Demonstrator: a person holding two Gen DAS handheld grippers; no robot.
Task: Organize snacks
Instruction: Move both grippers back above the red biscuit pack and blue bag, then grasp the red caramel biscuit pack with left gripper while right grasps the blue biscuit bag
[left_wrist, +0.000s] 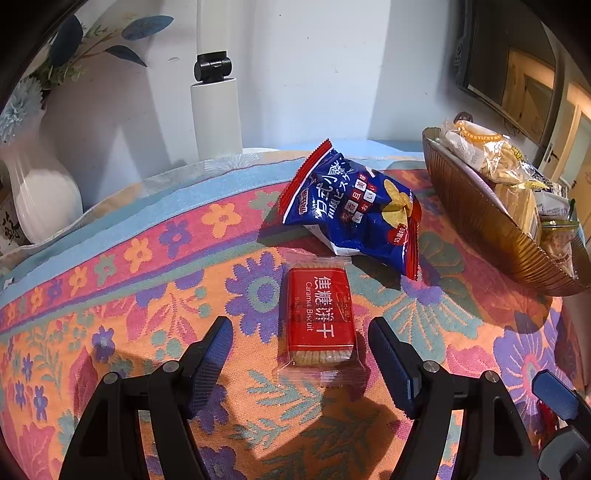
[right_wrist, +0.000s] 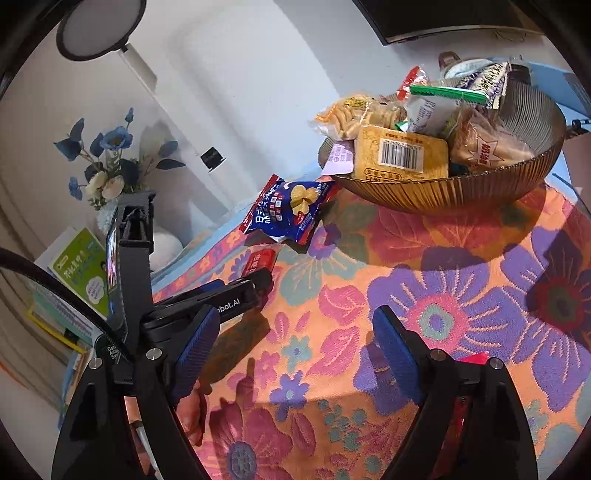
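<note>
Two loose snacks on the floral tabletop (left_wrist: 155, 332): one red caramel biscuit pack (left_wrist: 319, 319) and one blue chip bag (left_wrist: 354, 206) just behind it, apart. Left gripper (left_wrist: 299, 354) has jaws spread wide, straddling the biscuit pack's near end, pads not touching it. Right gripper (right_wrist: 291, 354) also spread, over bare cloth, holding nothing. One ribbed amber bowl (right_wrist: 454, 192) to the right, heaped with wrapped snacks; count unclear. One white vase (left_wrist: 40, 192) of blue flowers back left.
</note>
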